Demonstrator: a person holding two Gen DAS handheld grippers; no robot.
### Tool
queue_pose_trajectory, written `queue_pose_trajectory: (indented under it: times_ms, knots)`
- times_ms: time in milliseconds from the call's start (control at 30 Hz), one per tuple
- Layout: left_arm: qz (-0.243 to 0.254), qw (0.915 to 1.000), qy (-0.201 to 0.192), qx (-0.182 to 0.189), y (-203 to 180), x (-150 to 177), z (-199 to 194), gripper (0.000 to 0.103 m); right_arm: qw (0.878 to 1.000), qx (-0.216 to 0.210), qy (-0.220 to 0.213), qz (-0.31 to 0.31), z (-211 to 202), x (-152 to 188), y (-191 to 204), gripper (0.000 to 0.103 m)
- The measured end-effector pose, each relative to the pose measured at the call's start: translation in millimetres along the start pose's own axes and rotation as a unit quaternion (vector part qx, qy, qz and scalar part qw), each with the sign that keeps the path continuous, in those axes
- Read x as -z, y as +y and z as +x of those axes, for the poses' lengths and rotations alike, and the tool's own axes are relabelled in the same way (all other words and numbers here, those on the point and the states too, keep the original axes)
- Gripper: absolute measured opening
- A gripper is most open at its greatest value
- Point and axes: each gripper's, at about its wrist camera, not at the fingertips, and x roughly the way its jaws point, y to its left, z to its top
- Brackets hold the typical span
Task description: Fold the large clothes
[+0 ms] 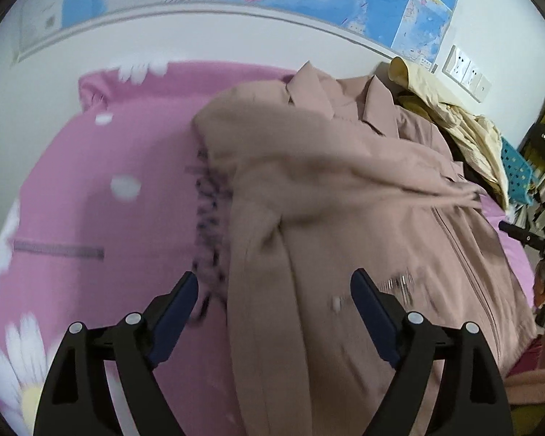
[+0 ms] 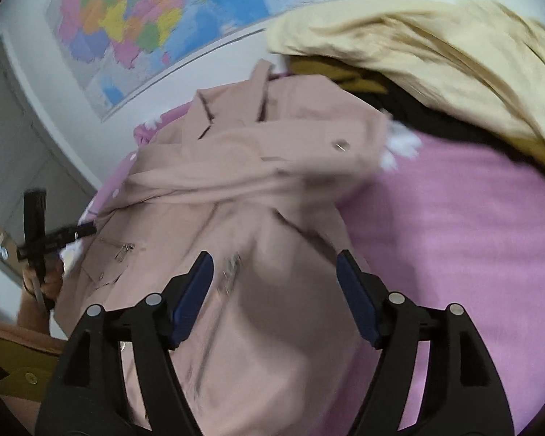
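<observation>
With both sleeves folded across its chest, pink jacket [image 1: 345, 189] lies spread on pink daisy bedsheet [image 1: 91, 189], collar toward wall-side edge, hem toward near edge. Left gripper [image 1: 272, 309]: jaws wide apart, hanging over jacket's left hem side, nothing clamped; contact with cloth unclear through blur. Right gripper [image 2: 274, 290]: jaws wide too, over lower front by zip pocket, holding nothing. Yellow garment [image 2: 436, 54] heaped past jacket toward sheet's far right corner. Wall map [image 2: 145, 18] above bed.
</observation>
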Motion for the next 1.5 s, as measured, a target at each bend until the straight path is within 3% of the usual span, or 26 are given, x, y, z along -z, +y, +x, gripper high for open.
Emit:
queue_pose_trajectory:
  times_ms: [133,367,600,733,967,1233,1300,1367,1433,1500]
  knots:
    - [-0.024,0.9996,0.010,0.010,9.4,30.0,-14.6,0.083,0.999,-0.019,-0.007,0.051,-19.5,25.0,-18.9,0.077]
    - [-0.035,0.9989,0.009,0.031,5.9,67.8,-38.2,0.088,0.996,-0.043,0.008,0.075,-30.7,60.7,-22.1,0.080]
    - [-0.022,0.9940,0.027,0.103,-17.0,86.7,-45.0,0.089,0.995,-0.078,0.005,0.069,-31.9,78.7,-8.8,0.084]
    - [-0.039,0.9822,0.038,0.180,-24.9,94.3,-45.0,0.092,0.993,-0.103,0.008,0.062,-30.3,83.7,-3.5,0.084]
    - [-0.103,0.9591,0.041,0.260,-6.3,100.2,-48.0,0.089,0.989,-0.139,0.023,0.053,-34.1,90.5,1.6,0.082]
    - [-0.059,0.9702,0.045,0.230,-40.3,84.6,-30.3,0.088,0.987,-0.157,0.030,0.023,-18.6,86.7,22.0,0.079]
    - [-0.059,0.9741,0.042,0.214,-39.6,83.6,-29.5,0.077,0.987,-0.156,0.031,0.027,-16.6,86.1,20.1,0.071]
    - [-0.059,0.9793,0.039,0.190,-34.9,86.2,-31.9,0.054,0.987,-0.155,0.030,0.037,-17.7,87.3,14.6,0.060]
    - [-0.066,0.9816,0.040,0.175,-28.8,88.1,-32.6,0.047,0.986,-0.160,0.030,0.041,-19.3,88.7,10.6,0.059]
    - [-0.075,0.9805,0.037,0.178,-27.2,89.0,-33.3,0.051,0.985,-0.165,0.031,0.042,-20.2,89.6,10.0,0.059]
